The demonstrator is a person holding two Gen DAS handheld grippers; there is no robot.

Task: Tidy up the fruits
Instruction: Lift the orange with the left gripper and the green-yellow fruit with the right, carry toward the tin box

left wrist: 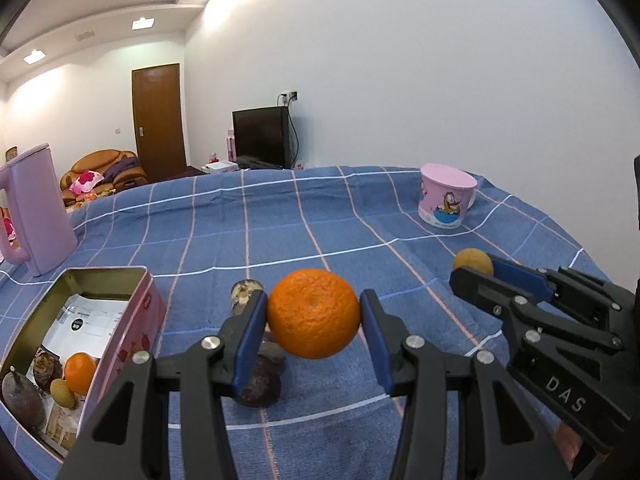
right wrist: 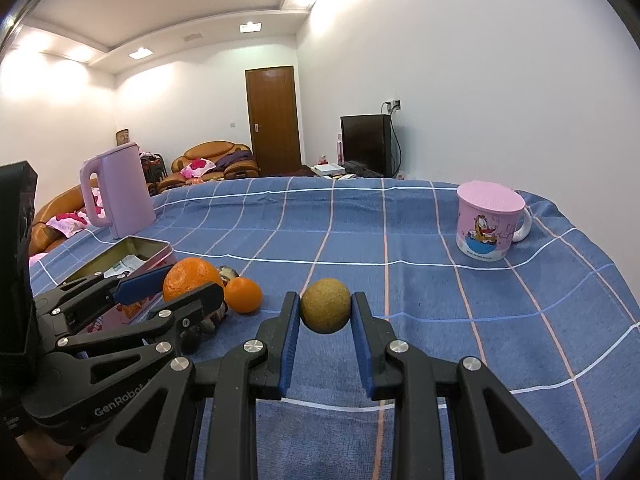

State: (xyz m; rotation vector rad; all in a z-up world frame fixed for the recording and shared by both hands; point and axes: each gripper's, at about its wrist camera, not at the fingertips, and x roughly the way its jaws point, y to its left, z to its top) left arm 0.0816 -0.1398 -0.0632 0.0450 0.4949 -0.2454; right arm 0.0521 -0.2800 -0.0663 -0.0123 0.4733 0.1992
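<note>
The left tongs (left wrist: 314, 316) are clenched on a large orange (left wrist: 313, 313), their 2 blue pads pressing its left and right sides, and the fruit appears lifted a little above the blue checked cloth (left wrist: 360, 220) that covers the counter. The right tongs (right wrist: 325, 312) are grasping a small round yellow-brown fruit (right wrist: 325, 305) in the same manner, pads touching it on both sides. Taking the pink tin box (left wrist: 132, 320) as the landmark: the large orange is held just to the right of the box, and the yellow-brown fruit is well to the right of it, beyond the orange. Inside the box, at its near end, lie a small orange (left wrist: 79, 372), a small yellowish fruit (left wrist: 63, 393) touching it, and 2 dark brown fruits (left wrist: 24, 398), all on top of printed paper. Just right of the box, under and behind the left tongs, some dark brownish fruits (left wrist: 258, 384) lie on the cloth; I cannot tell their number. In the right wrist view another small orange (right wrist: 243, 295) rests on the cloth near these. Behind the box stands a pink kettle (left wrist: 36, 208). Far to the right of the box, near the far counter edge, stands a pink cartoon mug (left wrist: 446, 194) with a pink lid.
</note>
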